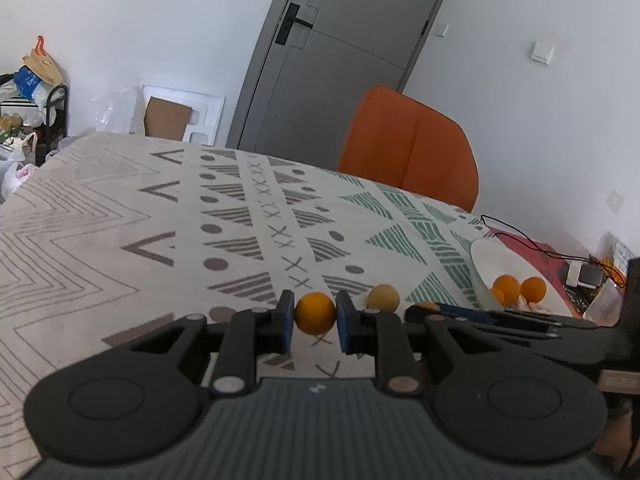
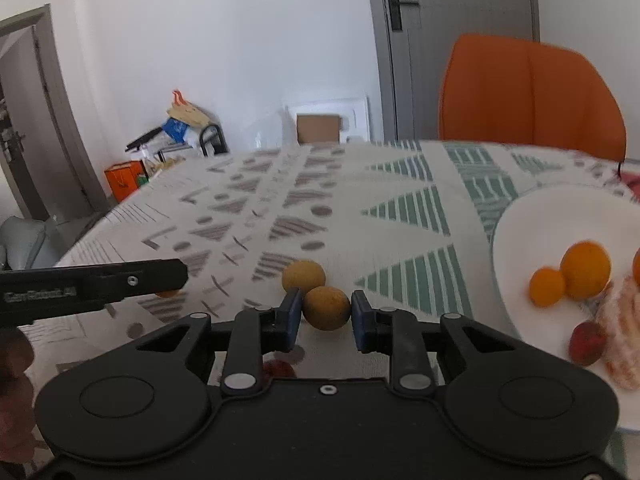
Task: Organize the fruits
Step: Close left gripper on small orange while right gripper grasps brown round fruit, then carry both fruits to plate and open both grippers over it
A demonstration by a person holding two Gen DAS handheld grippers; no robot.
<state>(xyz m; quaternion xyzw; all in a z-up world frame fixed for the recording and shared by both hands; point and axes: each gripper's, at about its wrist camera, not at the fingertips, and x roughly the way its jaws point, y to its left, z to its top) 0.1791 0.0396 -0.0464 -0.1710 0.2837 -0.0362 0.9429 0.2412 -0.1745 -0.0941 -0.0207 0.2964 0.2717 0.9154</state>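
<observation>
The left tool [image 1: 316,316] is clamped on a small orange fruit [image 1: 315,313]. Both blue pads press on its sides, and the fruit sits just above the patterned cloth [image 1: 120,216] that covers the table.

The right tool [image 2: 326,312] has a round brown fruit [image 2: 326,308] between its fingers. The left pad touches the fruit. The right pad looks to be right at it too, but the view is blurry, so I cannot tell if the tool is really squeezing the fruit. This fruit is near the front edge of the table.

A second brown fruit [image 2: 303,276] lies on the cloth just behind the first one, and the two touch or almost touch. In the left view it shows just to the right of the orange fruit.

A white plate [image 2: 532,216] sits by the right edge of the table. In it are a big orange fruit [image 2: 585,270], a smaller orange fruit [image 2: 547,286] beside it, a red fruit [image 2: 587,342] and a peeled fruit [image 2: 624,336].

An orange chair [image 2: 528,96] stands behind the far edge of the table. A grey door [image 1: 336,52] is behind the chair.
</observation>
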